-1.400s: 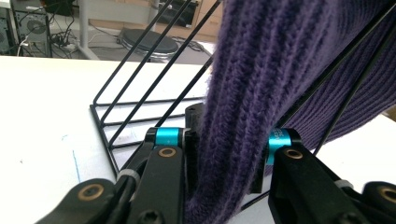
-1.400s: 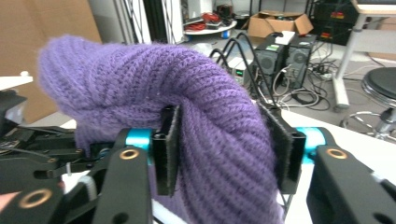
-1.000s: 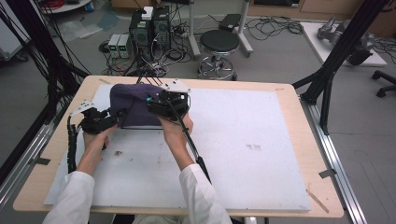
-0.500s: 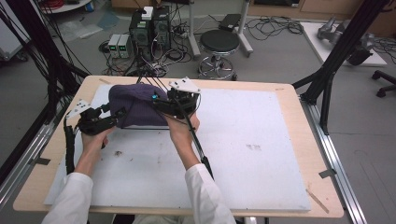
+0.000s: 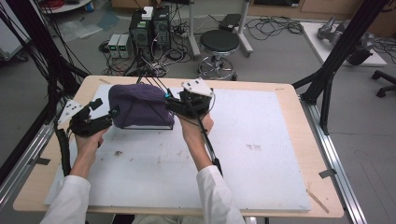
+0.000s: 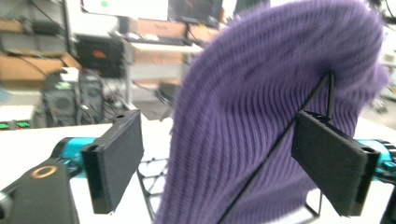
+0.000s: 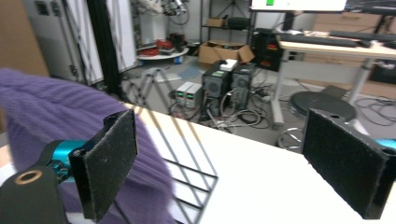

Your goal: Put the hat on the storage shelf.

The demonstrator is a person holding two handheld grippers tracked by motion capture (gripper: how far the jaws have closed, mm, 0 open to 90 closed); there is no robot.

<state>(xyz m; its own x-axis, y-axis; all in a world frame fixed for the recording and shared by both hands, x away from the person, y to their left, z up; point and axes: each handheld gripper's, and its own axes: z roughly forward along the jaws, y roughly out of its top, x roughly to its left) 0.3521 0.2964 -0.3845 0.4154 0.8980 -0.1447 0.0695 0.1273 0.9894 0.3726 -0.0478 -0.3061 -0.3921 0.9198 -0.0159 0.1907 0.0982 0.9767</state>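
While both jaws had just been opening, left gripper [image 5: 105, 114] and right gripper [image 5: 173, 105] stood released; hat [image 5: 137, 105] sat on rack [image 5: 169, 125], far left; best withdrawn straight outward, avoiding snags

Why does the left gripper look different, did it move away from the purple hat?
Yes. The left gripper backed off the purple hat, toward the table's left edge, jaws just opened.

Round stool [image 5: 219, 44], 2 computer towers [image 5: 150, 27], perhaps
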